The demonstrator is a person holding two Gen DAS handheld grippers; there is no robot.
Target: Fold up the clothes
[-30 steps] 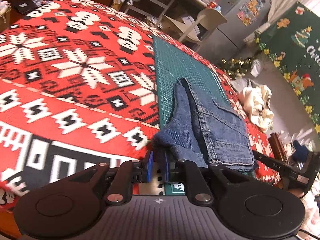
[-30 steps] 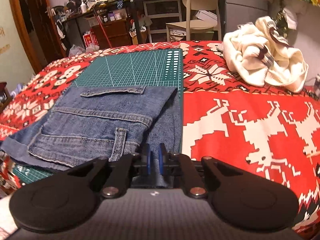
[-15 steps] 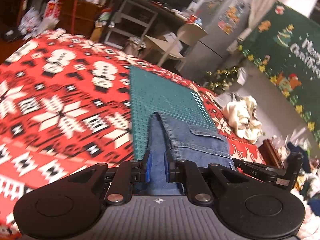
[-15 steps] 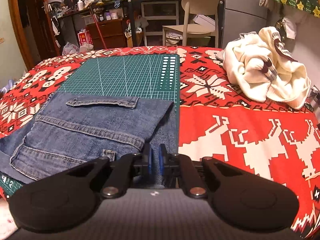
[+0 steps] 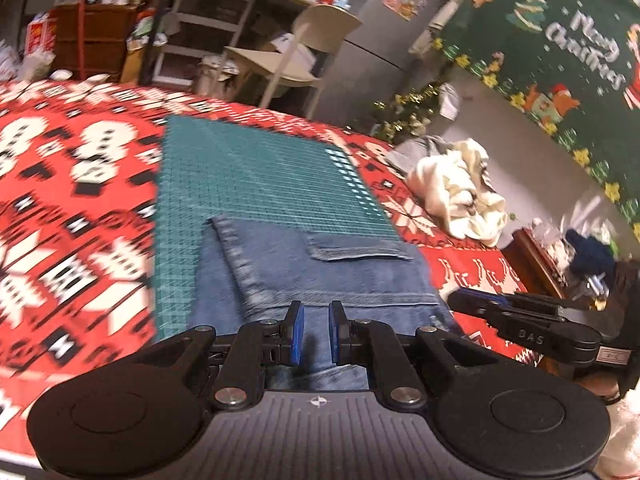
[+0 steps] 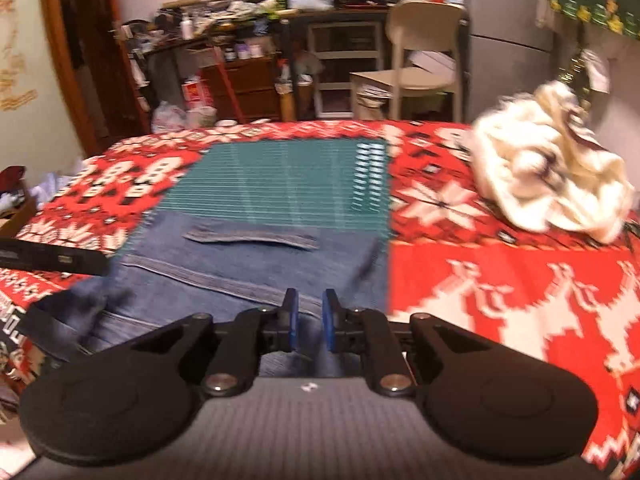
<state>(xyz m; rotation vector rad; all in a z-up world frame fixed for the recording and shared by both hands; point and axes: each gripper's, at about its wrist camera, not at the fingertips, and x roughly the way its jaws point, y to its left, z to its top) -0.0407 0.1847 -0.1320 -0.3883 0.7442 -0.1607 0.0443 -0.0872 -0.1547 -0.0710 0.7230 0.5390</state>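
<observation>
So the jeans look folded into a compact stack on the green cutting mat, near edge at 6 o'clock; left claw barely parted with denim between; right claw opening over denim; cream garment at 2 o'clock still unfolded.

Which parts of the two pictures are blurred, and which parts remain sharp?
Left wrist view: the red patterned cloth and the green cutting mat are smeared by motion, while the left claw stays sharp. Right wrist view: the mat's grid lines streak, the cream garment is soft, the jeans are slightly smeared, and the right claw is crisp. Both views bend straight lines near the edges.
</observation>
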